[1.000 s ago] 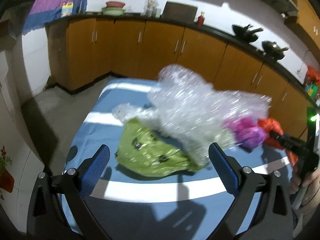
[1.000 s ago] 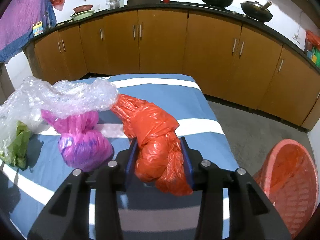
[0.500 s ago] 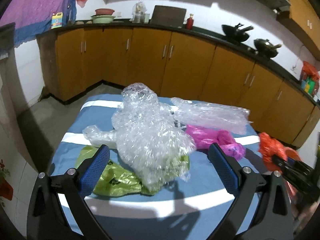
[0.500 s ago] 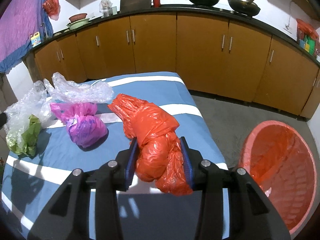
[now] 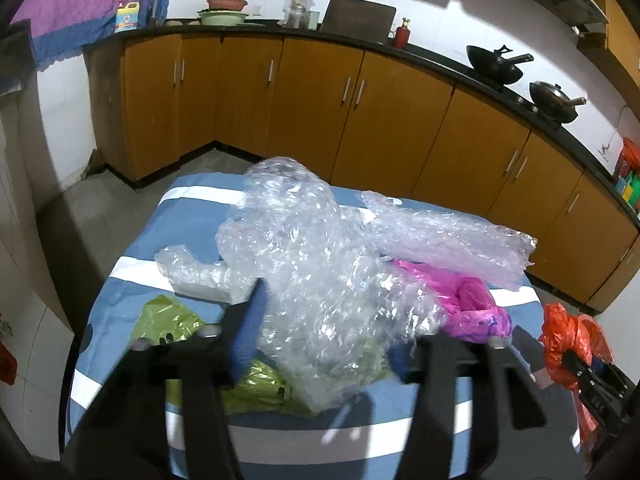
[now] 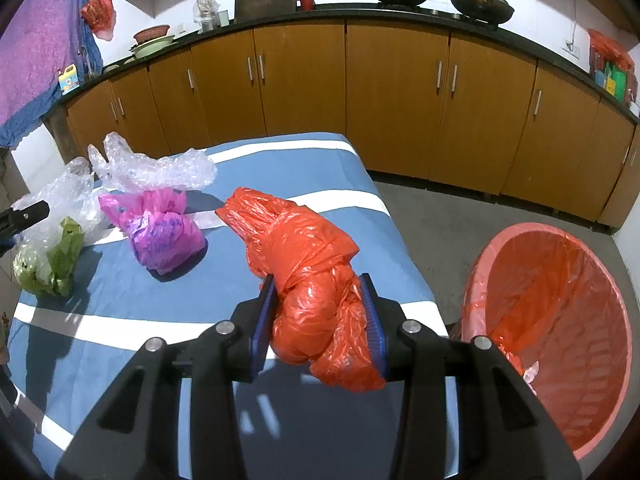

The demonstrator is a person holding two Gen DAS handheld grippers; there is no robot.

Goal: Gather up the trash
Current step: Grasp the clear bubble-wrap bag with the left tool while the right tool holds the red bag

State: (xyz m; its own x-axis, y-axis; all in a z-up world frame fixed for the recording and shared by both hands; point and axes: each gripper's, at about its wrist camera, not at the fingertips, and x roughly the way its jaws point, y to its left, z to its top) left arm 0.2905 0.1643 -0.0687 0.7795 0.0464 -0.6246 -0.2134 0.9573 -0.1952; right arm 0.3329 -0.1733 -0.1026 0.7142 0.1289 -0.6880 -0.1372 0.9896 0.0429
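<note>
On the blue striped table (image 6: 320, 168), trash pickup is under way with both grippers loaded or loading. Right gripper (image 6: 320, 320) is clamped on the knotted orange bag (image 6: 308, 264), pads pressed into both sides; most of the bag is draped back onto the table. Left gripper (image 5: 324, 340) has just been closing around the bubble wrap wad (image 5: 312, 272); the wad is between the jaws and both pads appear pressed into it, though that view is blurred, so a firm grip is judged, not confirmed. Green bag (image 5: 168, 320) is lying under the wad's near edge. Pink bag (image 6: 160, 232) and a second bubble wrap piece (image 6: 156, 168) are left untouched on the table. Red basket (image 6: 560, 320), lined in orange plastic, is on the floor just off the table's right corner.

Step judged: grasp done on the right, grasp finishing on the left. Next move calls for the orange bag to be carried over the basket rim and let go; the bubble wrap should be lifted clear of the green bag first.
</note>
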